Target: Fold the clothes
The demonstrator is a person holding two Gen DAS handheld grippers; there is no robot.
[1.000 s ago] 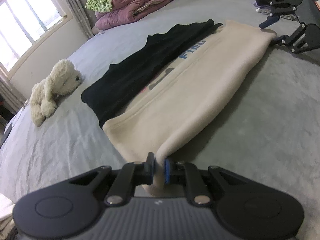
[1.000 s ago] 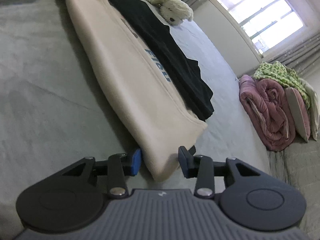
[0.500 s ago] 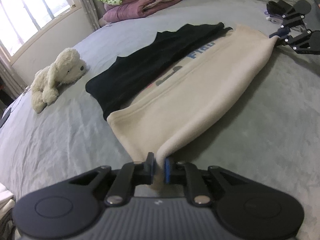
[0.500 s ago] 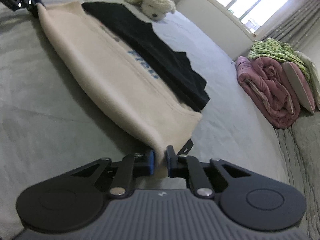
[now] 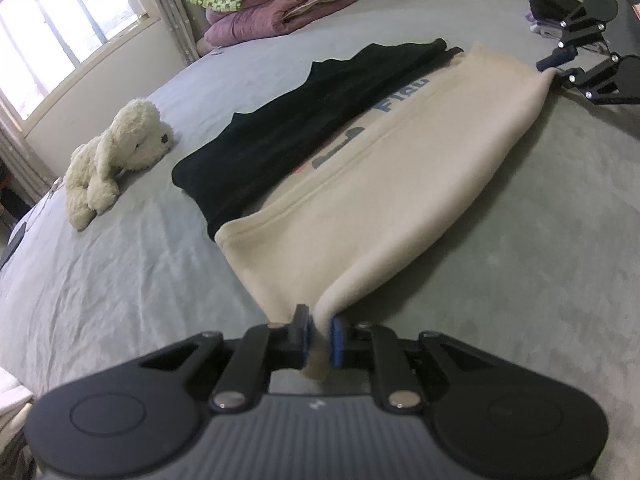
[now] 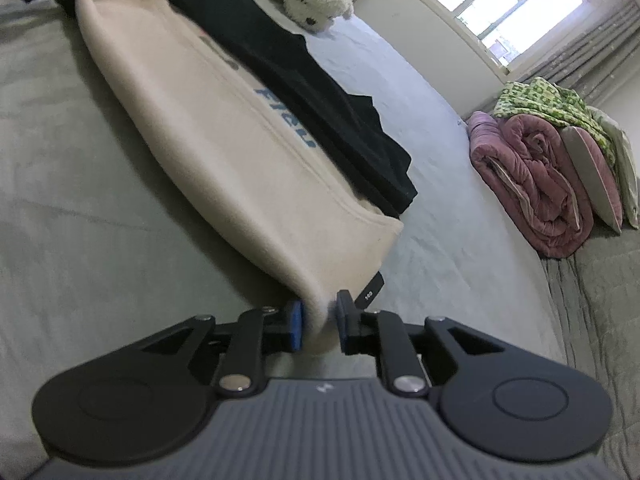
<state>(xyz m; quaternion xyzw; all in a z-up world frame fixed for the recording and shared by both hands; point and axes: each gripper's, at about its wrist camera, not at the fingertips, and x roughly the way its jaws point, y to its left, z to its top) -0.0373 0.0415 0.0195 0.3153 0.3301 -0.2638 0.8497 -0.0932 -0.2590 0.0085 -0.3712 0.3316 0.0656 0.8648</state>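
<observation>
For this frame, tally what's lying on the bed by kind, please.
Garments being folded: 2, cream sweatshirt, black garment
Soft toys: 1, white plush dog
Bedding bundles: 2, pink quilt, green patterned blanket
Total: 5

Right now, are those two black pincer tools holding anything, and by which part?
Yes: both hold the cream fleece garment, one at each end of its folded near edge. The left gripper and right gripper are easing open, cloth still between them.

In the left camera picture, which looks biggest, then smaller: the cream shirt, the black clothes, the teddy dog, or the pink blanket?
1. cream shirt
2. black clothes
3. pink blanket and teddy dog: these look about alike. The blanket lies farther from the camera, so it may really be bigger.
</observation>
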